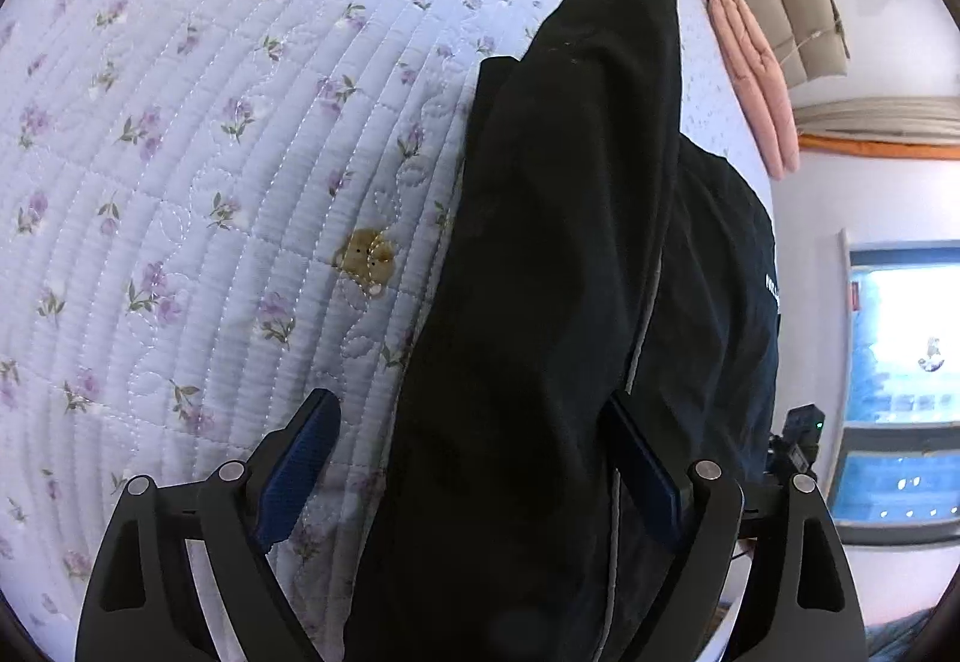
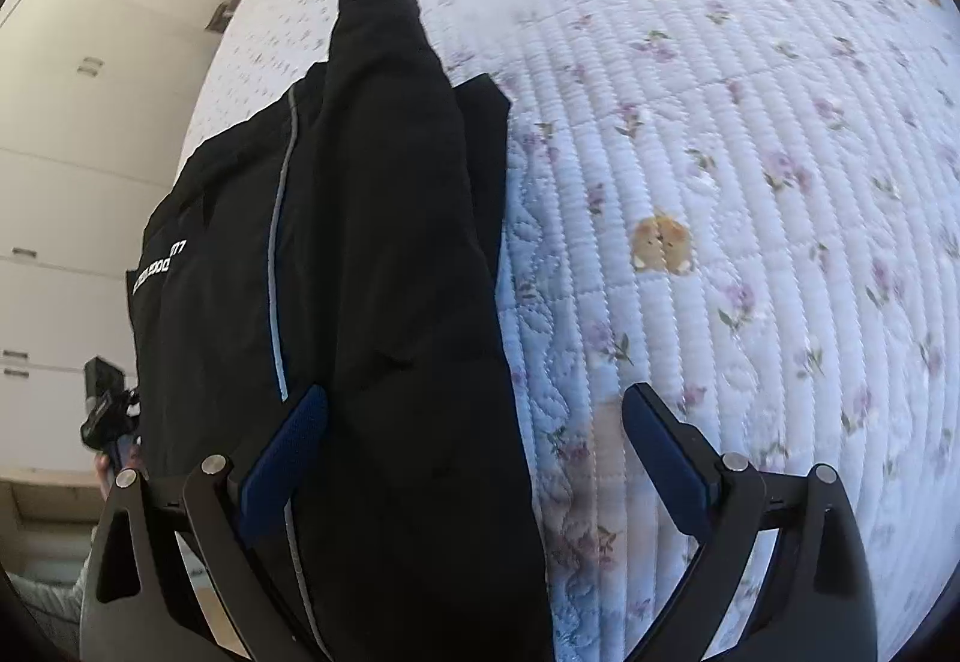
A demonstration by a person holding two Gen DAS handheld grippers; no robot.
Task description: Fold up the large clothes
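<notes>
Both claws gape wide, left gripper (image 1: 474,458) and right gripper (image 2: 474,452) straddling but not pinching the black garment (image 1: 558,272); it lies lengthways-folded on the floral quilt (image 1: 180,152); crosswise folds look left to do.

You're in a home bedroom: a bed (image 1: 180,152) under a floral quilted bedspread (image 2: 750,152), white wardrobe doors (image 2: 66,194), and a window (image 1: 900,362).

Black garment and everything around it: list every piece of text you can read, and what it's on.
White print on the black garment, right wrist view: letters too blurred to read, perhaps ending "77".
The same print, left wrist view: cut off at the edge, unreadable.
Nothing else bears text.
</notes>
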